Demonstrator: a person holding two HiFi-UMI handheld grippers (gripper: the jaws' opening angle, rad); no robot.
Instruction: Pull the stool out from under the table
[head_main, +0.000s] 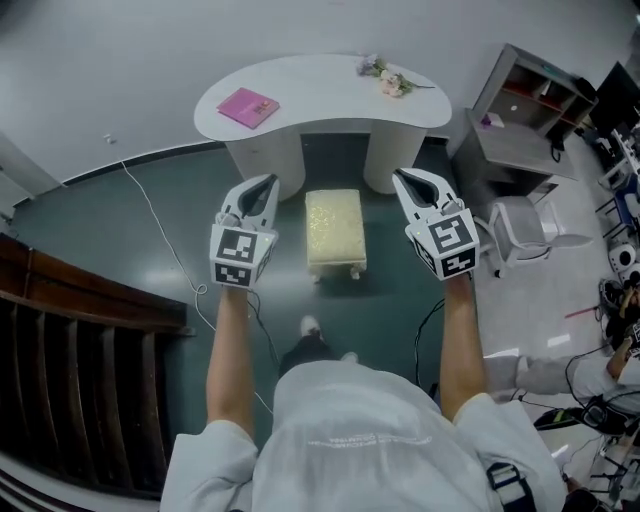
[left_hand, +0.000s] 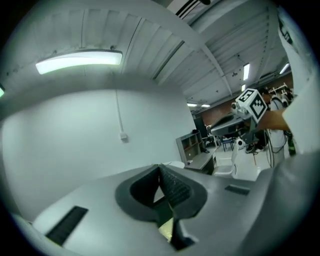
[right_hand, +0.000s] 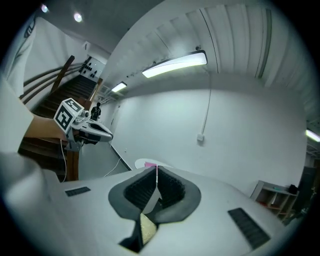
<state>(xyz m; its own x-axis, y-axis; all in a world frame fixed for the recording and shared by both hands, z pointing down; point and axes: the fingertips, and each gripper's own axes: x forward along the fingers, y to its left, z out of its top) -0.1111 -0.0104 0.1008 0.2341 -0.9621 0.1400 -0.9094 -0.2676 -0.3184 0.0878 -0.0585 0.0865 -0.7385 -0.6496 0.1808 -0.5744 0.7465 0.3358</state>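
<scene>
The stool (head_main: 335, 232), with a pale yellow cushion and white legs, stands on the dark floor with its far end at the white table (head_main: 320, 95). My left gripper (head_main: 268, 182) hangs in the air just left of the stool, shut and empty. My right gripper (head_main: 402, 177) is level with it on the stool's right side, also shut with nothing in it. In the left gripper view the ribbed pads (left_hand: 172, 185) meet and a sliver of the stool (left_hand: 166, 227) shows below. The right gripper view shows its pads (right_hand: 170, 187) closed together too.
A pink book (head_main: 248, 106) and a small bunch of flowers (head_main: 385, 78) lie on the table. A grey shelf unit (head_main: 525, 110) and a white seat (head_main: 520, 230) stand at the right. A white cable (head_main: 165, 230) runs over the floor; a dark wooden staircase (head_main: 70, 350) is at the left.
</scene>
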